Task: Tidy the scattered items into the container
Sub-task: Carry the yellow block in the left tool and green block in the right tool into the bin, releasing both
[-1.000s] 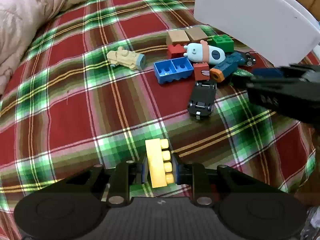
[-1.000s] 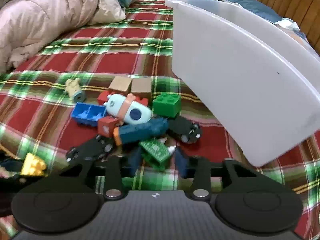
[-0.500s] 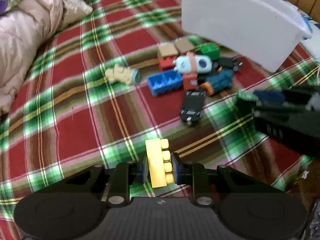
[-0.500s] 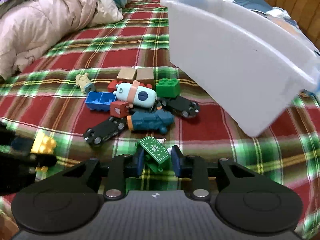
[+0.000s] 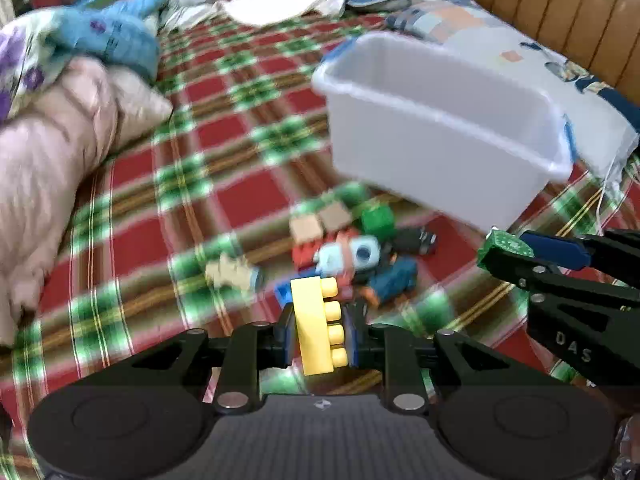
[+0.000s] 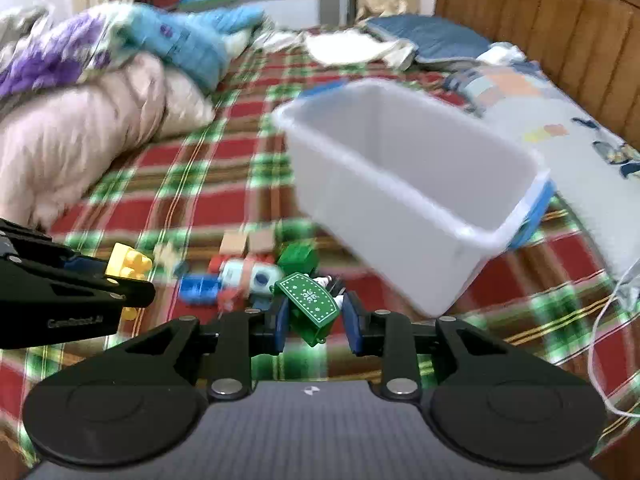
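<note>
The left gripper [image 5: 318, 330] is clamped on a yellow brick [image 5: 316, 326], its blue pads pressing the brick's flat back and its studs, and the brick is held clear above the plaid bedspread [image 5: 248, 196]. The right gripper [image 6: 314, 318] is clamped on a green toy piece [image 6: 310, 306] with a white snowflake pattern, tilted between the pads and likewise off the bed. Beyond both, the white container [image 6: 404, 208] sits on the bedspread toward the wooden headboard [image 6: 560, 28], its opening facing up; its inside looks bare as far as it shows. Just beside the container's near wall lies a blurred pile of toys [image 5: 352, 248], among them tan, red, blue and green blocks and a pale blue toy. A pink quilt [image 5: 52, 168] is bunched along the bed's left edge.
</note>
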{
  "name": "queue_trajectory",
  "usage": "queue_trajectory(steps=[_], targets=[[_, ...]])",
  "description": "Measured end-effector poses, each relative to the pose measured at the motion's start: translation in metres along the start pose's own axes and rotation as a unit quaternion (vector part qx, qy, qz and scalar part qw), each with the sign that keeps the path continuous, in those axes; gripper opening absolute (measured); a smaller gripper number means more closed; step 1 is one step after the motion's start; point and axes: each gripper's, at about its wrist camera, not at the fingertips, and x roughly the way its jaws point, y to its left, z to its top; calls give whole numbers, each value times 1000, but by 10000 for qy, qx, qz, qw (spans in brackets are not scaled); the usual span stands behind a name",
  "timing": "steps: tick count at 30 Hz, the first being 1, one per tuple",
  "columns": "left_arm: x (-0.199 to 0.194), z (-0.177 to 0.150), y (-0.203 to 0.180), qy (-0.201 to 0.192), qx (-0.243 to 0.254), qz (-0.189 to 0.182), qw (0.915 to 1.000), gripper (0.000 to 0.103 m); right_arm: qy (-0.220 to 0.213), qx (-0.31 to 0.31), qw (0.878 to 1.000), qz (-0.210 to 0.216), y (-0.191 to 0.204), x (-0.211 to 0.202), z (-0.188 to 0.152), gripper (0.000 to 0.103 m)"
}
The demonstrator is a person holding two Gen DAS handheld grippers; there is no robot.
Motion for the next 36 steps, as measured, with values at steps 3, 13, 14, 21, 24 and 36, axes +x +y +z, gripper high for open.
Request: queue_trajectory(steps=[3, 13, 14, 21, 24, 36], targets=[[-5, 22, -4, -155, 101, 17, 9998, 27, -212, 85, 9997, -91, -9, -9, 16, 32], [-11, 96, -34, -653, 476, -157, 9966, 27, -677, 222, 9967, -384, -47, -9, 61, 32], [-9, 104, -37, -693, 489, -182, 9962, 27, -699, 213, 9965, -411, -51, -5, 65, 32], [16, 154, -68, -897, 680, -237, 9934, 27, -764, 230, 9956, -494, -77, 17, 79, 32], [28, 168, -80, -918, 778, -168, 9926, 27, -753, 216, 9954, -546, -84, 25, 79, 32], [59, 163, -96, -733, 1026, 75, 9920, 46, -573, 235, 9967, -533, -86, 30, 73, 41]])
